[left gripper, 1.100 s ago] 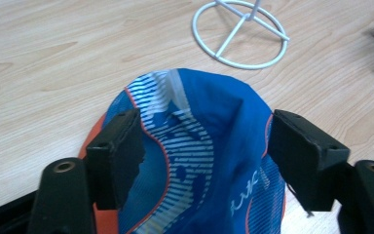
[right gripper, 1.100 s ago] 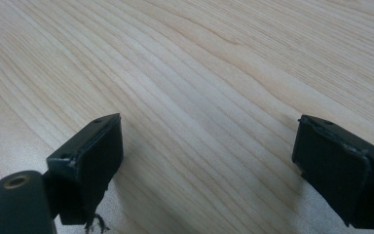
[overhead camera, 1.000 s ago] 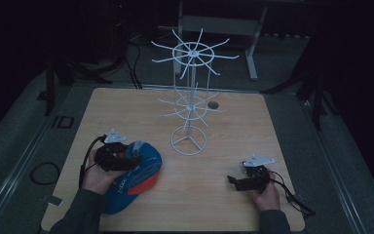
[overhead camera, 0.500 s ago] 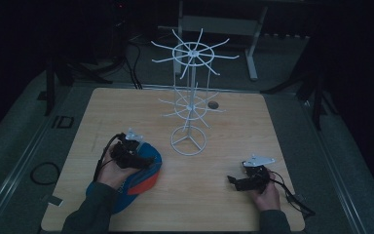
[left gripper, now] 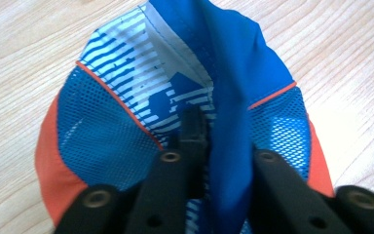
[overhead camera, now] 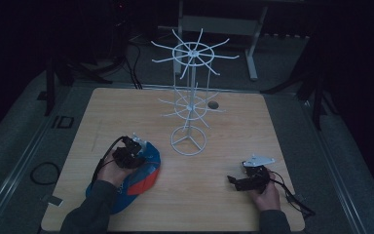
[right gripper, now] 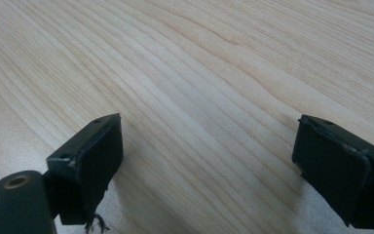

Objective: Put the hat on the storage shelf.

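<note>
Your left hand-held gripper (overhead camera: 135,150) has just clamped a fold of the blue-and-orange cap (left gripper: 126,126) at the desk's (overhead camera: 233,126) 7 o'clock, while your right hand-held gripper (overhead camera: 236,180) rests open at 5 o'clock.

Rack and table
White wire rack (overhead camera: 190,106) stands ahead, between my two pairs of jaws; wooden table (right gripper: 199,73) lies under them.

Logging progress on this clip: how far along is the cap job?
Done: left gripper has just closed, pinching a fold of the blue cap. In hand: cap lies on the table. Left: lifting it, perhaps to the white rack; right gripper rests open.
</note>
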Demonstrator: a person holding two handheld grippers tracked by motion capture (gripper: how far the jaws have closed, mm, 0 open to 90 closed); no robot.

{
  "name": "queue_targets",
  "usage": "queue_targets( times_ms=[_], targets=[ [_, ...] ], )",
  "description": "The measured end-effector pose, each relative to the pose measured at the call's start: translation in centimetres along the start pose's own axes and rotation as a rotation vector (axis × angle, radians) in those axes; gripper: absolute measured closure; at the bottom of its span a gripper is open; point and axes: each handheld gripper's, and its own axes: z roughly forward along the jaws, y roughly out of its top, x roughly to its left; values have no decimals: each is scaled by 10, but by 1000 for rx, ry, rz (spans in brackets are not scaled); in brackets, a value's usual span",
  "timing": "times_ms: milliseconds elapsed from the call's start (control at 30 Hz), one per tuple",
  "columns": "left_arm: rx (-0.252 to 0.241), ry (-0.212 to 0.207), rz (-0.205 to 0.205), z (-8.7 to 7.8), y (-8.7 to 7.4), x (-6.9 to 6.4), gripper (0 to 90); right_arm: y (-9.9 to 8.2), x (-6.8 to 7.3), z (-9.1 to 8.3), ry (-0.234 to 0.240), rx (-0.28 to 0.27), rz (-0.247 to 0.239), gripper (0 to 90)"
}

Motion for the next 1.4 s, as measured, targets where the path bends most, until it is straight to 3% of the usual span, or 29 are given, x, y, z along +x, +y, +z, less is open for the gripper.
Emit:
queue_targets(
  times_ms=[233,633,667,800,967,1233,1400],
  targets=[
    [-50,14,2,-21,-2,4,895,0,0,0,0,0,1,111],
    [-100,1,-2,-43,-6,8,895,0,0,0,0,0,0,111],
    [-126,-2,-7,-50,-6,8,897,0,0,0,0,0,0,111],
    [-143,-3,-7,-57,-6,9,898,0,0,0,0,0,0,111],
    [-196,-35,-25,-71,-8,12,899,0,0,0,0,-1,1,111],
    [-244,-54,-34,-84,-10,16,900,0,0,0,0,-1,0,111],
    [-252,-40,-28,-88,-10,17,900,0,0,0,0,-1,1,111]
  ],
)
